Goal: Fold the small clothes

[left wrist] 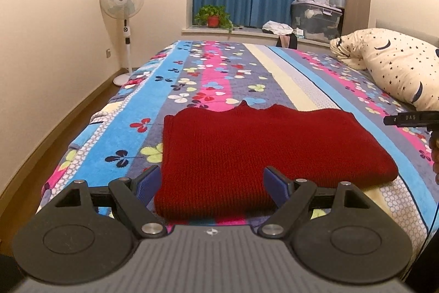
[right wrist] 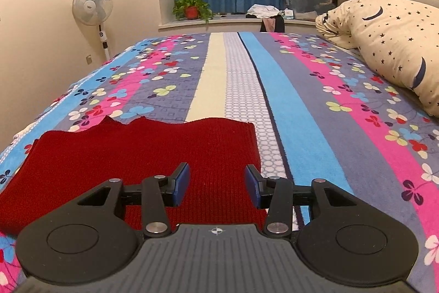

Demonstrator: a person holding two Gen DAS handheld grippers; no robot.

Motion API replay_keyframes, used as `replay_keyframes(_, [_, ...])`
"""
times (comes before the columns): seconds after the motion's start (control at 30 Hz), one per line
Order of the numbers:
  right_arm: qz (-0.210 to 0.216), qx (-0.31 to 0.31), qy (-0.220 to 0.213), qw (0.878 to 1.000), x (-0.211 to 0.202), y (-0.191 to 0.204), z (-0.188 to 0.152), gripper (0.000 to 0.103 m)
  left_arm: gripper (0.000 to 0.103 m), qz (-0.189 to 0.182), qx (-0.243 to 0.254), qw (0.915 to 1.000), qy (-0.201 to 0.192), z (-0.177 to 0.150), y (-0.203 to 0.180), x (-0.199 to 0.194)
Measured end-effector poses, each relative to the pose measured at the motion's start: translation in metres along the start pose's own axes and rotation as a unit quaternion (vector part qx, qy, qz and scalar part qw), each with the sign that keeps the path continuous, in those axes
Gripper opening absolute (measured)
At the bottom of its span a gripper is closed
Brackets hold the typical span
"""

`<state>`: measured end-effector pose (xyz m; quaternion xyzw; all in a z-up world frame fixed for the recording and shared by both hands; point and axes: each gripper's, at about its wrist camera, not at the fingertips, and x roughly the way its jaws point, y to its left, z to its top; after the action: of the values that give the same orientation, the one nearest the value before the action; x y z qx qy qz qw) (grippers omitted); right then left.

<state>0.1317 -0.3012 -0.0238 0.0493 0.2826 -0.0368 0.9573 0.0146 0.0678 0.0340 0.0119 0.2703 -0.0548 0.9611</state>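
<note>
A dark red knitted sweater (left wrist: 263,144) lies folded into a flat rectangle on the bed near its front edge; it also shows in the right wrist view (right wrist: 142,155). My left gripper (left wrist: 212,181) is open, its blue pads wide apart just above the sweater's near left part, holding nothing. My right gripper (right wrist: 216,184) is open and empty above the sweater's near right corner. The tip of the right gripper (left wrist: 408,118) shows at the right edge of the left wrist view.
The bed (right wrist: 301,100) has a striped floral cover. A star-print duvet (right wrist: 392,45) is bunched at the right. A standing fan (left wrist: 122,2) is by the left wall. A potted plant (left wrist: 213,17), clothes and storage boxes (left wrist: 315,18) sit by the blue curtains.
</note>
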Motion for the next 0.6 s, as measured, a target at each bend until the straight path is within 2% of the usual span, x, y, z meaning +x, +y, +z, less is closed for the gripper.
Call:
replay_keyframes(0.17, [0.006,-0.011,0.001,1.0,-0.001,0.004,-0.001,0.043,0.087,-0.019,-0.021,0.9996,0.0,-0.003,0.009,0.003])
replay_keyframes(0.23, [0.006,-0.019,-0.004,1.0,-0.001,0.006,-0.001,0.033,0.087,-0.017,-0.022,0.9996,0.004,-0.005,0.01,0.006])
replay_keyframes(0.33, [-0.001,-0.012,-0.005,1.0,0.002,0.003,0.0,0.026,0.087,-0.021,-0.019,0.9996,-0.001,-0.004,0.01,0.008])
replay_keyframes(0.5, [-0.009,0.005,0.006,1.0,0.011,0.001,0.0,0.027,0.087,-0.021,-0.023,0.9995,-0.005,-0.006,0.012,0.01])
replay_keyframes(0.6, [-0.007,-0.012,0.007,1.0,0.014,0.008,-0.003,0.027,0.087,-0.018,-0.037,0.9992,-0.004,-0.006,0.015,0.013])
